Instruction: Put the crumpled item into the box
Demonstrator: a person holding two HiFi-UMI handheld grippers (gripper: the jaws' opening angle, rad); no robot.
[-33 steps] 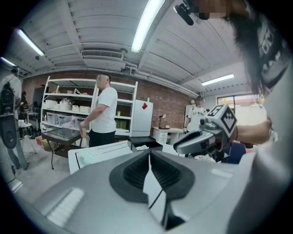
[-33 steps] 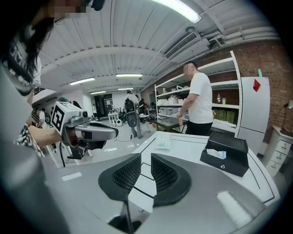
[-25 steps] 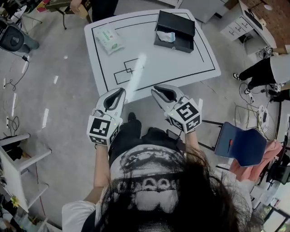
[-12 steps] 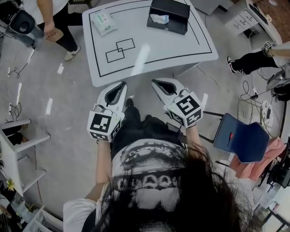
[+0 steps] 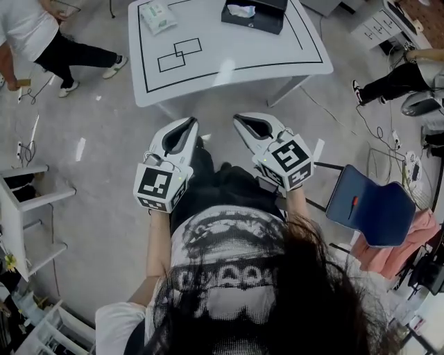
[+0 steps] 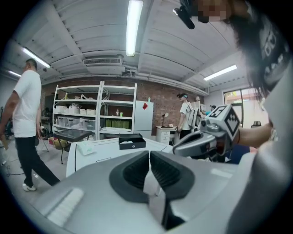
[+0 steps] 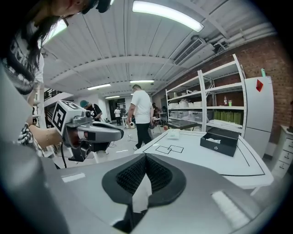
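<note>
Black box [image 5: 269, 22] holds a crumpled white item [image 5: 241, 10]; left tongs [image 5: 191, 123] and right tongs [image 5: 238, 118] closed, empty.

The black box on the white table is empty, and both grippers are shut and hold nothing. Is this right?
Not quite. The black box is not empty: the head view shows a crumpled white item in it. The rest holds: the left gripper and the right gripper are shut and hold nothing.

No readable words or numbers. Square markers [image 5: 157, 184] on the left gripper [image 5: 187, 125] and right gripper [image 5: 241, 120] show patterns only; the packet [image 5: 157, 15] on the table [image 5: 229, 59] has print too small.
</note>
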